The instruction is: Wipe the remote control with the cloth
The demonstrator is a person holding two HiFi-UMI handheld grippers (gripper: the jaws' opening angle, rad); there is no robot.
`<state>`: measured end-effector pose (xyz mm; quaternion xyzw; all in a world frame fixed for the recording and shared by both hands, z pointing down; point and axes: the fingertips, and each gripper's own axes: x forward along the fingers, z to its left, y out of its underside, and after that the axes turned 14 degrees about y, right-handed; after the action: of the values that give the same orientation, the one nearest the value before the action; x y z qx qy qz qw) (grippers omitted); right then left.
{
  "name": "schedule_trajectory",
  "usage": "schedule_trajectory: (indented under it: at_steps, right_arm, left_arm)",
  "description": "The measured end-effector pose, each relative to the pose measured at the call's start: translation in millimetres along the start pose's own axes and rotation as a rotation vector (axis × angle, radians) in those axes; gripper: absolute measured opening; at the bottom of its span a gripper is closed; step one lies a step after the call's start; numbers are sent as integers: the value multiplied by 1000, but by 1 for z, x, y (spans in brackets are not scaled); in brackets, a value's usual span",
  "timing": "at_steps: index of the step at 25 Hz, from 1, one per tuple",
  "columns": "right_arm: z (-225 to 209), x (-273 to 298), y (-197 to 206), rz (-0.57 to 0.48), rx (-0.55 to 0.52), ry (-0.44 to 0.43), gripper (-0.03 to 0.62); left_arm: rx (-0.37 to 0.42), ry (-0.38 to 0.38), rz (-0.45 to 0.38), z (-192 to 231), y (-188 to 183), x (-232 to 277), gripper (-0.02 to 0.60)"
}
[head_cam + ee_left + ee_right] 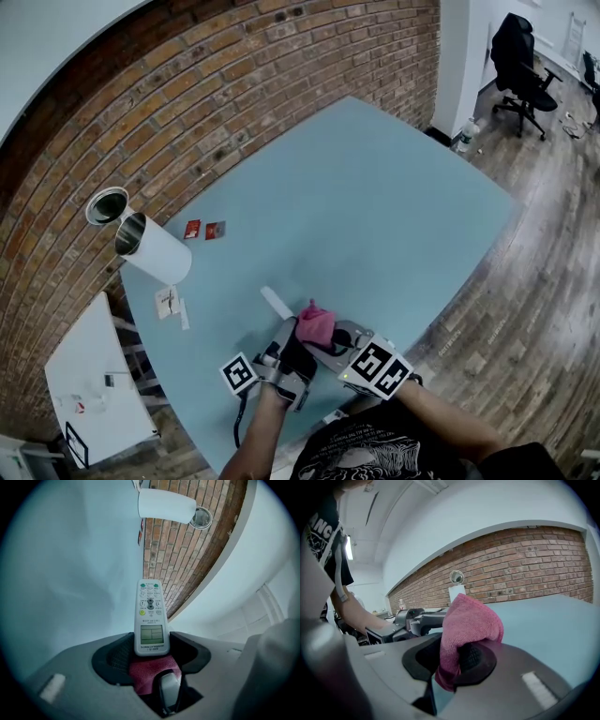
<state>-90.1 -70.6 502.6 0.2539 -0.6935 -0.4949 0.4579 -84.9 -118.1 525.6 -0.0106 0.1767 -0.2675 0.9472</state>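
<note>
My left gripper (151, 649) is shut on the near end of the white remote control (150, 615), which sticks out level past the jaws with its buttons and small screen facing the camera. In the head view the remote (275, 302) points away over the light blue table (394, 216), held by the left gripper (287, 336). My right gripper (457, 660) is shut on a bunched pink cloth (469, 627). In the head view the cloth (316, 325) sits beside the remote's held end, in the right gripper (328, 339). A fold of cloth (152, 671) shows just behind the remote.
A white cylinder with a metal tin (141, 242) lies at the table's left, near two small red cards (204, 229) and a paper slip (170, 302). A brick wall (244, 84) runs behind. A white side table (94, 384) stands at left, an office chair (520, 66) far right.
</note>
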Motion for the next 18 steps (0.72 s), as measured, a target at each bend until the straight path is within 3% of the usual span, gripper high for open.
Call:
schedule_trajectory:
  at_steps: [8, 14, 18]
  right_arm:
    - [5, -1, 4, 8, 10, -40, 64]
    - [-19, -6, 15, 26, 62, 1, 64]
    - [-44, -13, 20, 26, 114, 60, 64]
  left_arm:
    - [102, -118, 85, 7, 2, -7, 236]
    - [203, -226, 249, 12, 7, -17, 236]
    - [305, -358, 370, 26, 10, -32, 235]
